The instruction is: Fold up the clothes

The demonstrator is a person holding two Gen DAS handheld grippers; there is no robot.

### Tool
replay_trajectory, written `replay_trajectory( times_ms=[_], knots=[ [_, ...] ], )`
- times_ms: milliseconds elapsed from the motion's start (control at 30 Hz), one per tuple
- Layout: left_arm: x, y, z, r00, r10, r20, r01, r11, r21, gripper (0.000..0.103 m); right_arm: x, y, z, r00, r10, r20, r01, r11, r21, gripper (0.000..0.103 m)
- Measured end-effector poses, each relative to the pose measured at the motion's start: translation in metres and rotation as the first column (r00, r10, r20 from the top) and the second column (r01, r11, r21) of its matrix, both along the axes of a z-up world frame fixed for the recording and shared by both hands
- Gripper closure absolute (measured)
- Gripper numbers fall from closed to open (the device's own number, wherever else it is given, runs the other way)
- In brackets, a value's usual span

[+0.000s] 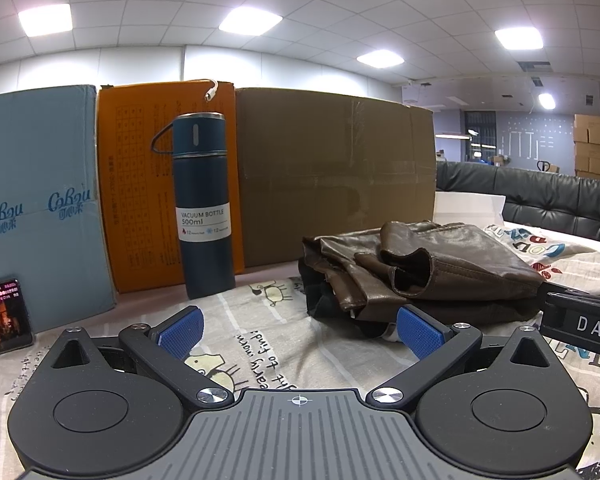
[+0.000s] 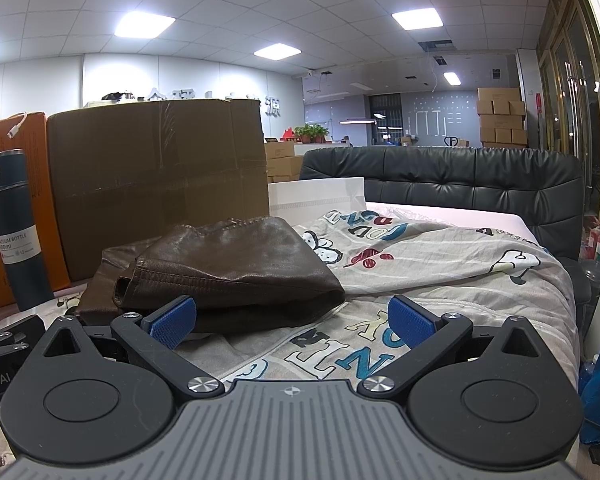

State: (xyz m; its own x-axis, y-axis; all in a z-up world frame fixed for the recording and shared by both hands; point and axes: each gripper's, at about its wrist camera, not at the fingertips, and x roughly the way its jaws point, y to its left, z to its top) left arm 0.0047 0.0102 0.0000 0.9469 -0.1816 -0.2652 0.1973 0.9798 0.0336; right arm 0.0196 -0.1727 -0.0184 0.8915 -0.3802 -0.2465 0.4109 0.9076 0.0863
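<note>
- Left wrist view: your left gripper [image 1: 299, 334] sat low over the printed sheet [image 1: 268, 344], jaws apart and empty.
- You had the folded brown jacket [image 1: 432, 268] lying on the sheet just ahead and to the right, with the blue bottle [image 1: 204, 204] upright before the boxes [image 1: 332, 176].
- Right wrist view: your right gripper [image 2: 292, 322] had its jaws apart too, its left pad [image 2: 174, 322] beside the jacket's [image 2: 236, 268] near edge.

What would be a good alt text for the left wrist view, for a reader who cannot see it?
A brown leather garment lies bunched on a cartoon-print bedsheet, just beyond the open left gripper, which holds nothing. Behind stand a dark blue vacuum bottle and cardboard boxes; a phone leans at far left.
</note>
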Motion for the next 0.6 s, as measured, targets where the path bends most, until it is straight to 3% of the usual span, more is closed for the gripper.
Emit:
replay_trajectory(
  times_ms=[600],
  knots=[
    [0.0012, 0.0013, -0.0004, 1.000, 0.004, -0.007, -0.004, 1.000, -0.009, 0.000, 0.0033, -0.0001, -0.0006, 1.000, 0.007, -0.021, -0.007, 1.000, -0.001, 0.000]
  ],
)
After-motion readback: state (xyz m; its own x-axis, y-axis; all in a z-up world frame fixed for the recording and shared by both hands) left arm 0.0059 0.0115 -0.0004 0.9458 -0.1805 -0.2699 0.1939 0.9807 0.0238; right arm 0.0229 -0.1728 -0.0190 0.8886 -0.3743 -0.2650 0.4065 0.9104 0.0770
